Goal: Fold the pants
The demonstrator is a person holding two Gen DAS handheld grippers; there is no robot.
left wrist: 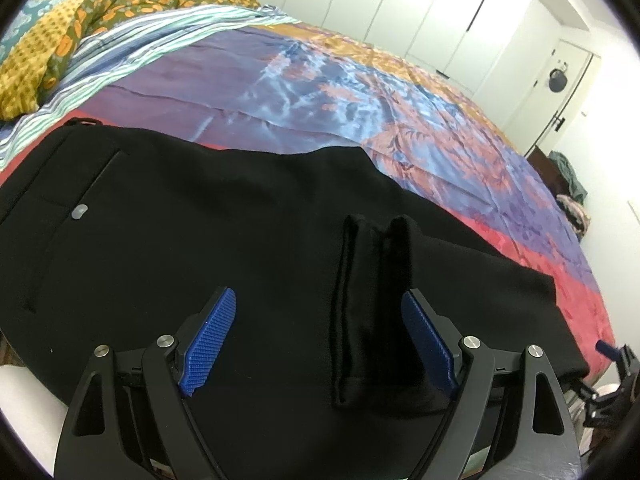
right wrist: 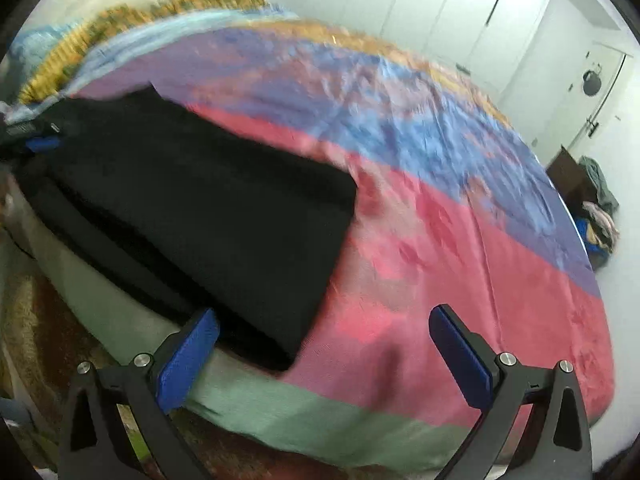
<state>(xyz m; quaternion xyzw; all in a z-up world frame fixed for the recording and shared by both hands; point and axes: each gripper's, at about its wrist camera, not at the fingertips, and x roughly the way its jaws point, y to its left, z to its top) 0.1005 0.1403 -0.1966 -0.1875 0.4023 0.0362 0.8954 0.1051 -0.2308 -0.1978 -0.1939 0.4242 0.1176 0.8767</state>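
Observation:
Black pants [left wrist: 180,220] lie flat across the near side of the bed, with a back pocket and a grey button at the left. My left gripper [left wrist: 318,294] hovers open over them. A raised fold of black cloth [left wrist: 372,300] stands between its fingers and leans on the right pad; the left pad is clear of it. In the blurred right wrist view the pants [right wrist: 200,208] end in a straight hem. My right gripper [right wrist: 323,312] is open above the hem's near corner and the bed edge, with nothing pinched. Each gripper shows at the other view's edge: right gripper [left wrist: 612,364], left gripper [right wrist: 40,142].
The bedspread [left wrist: 360,92] is banded red, purple, blue and orange, with a green sheet edge [right wrist: 280,408] at the front. Crumpled yellow-green patterned cloth [left wrist: 60,40] lies at the bed's far left. White wardrobe doors [left wrist: 420,8] stand behind. Clothes [right wrist: 600,208] are piled by the right wall.

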